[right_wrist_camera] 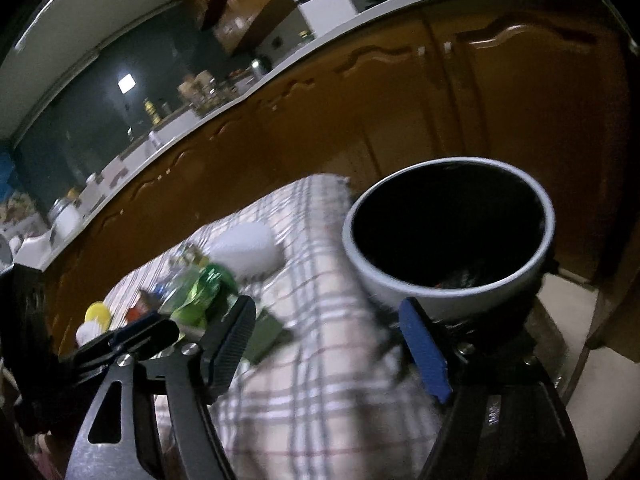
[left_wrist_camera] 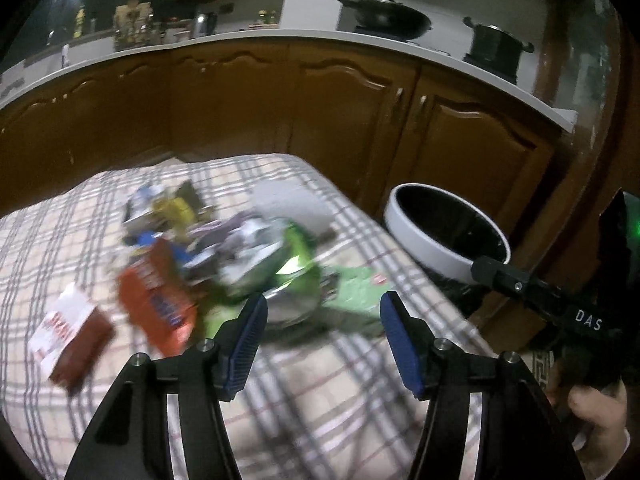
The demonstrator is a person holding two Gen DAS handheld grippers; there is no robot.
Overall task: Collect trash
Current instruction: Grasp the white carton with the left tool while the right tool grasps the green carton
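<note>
A heap of trash lies on a plaid-covered table (left_wrist_camera: 320, 400): an orange wrapper (left_wrist_camera: 160, 304), a brown and white carton (left_wrist_camera: 68, 332), a green and silver bag (left_wrist_camera: 288, 276) and a flat green packet (left_wrist_camera: 356, 300). My left gripper (left_wrist_camera: 324, 340) is open and empty, just in front of the green bag. A white-rimmed trash bin (left_wrist_camera: 436, 252) stands right of the table. My right gripper (right_wrist_camera: 332, 344) is open and empty, near the bin (right_wrist_camera: 400, 276) over the table's corner. The right gripper's body (left_wrist_camera: 552, 304) shows in the left view.
Brown kitchen cabinets (left_wrist_camera: 360, 112) run behind the table under a white counter (left_wrist_camera: 460, 60) with a wok (left_wrist_camera: 384, 16) and a pot (left_wrist_camera: 496, 44). A white crumpled object (right_wrist_camera: 248, 248) and a yellow cap (right_wrist_camera: 98, 314) lie on the table. The table's right edge borders the bin.
</note>
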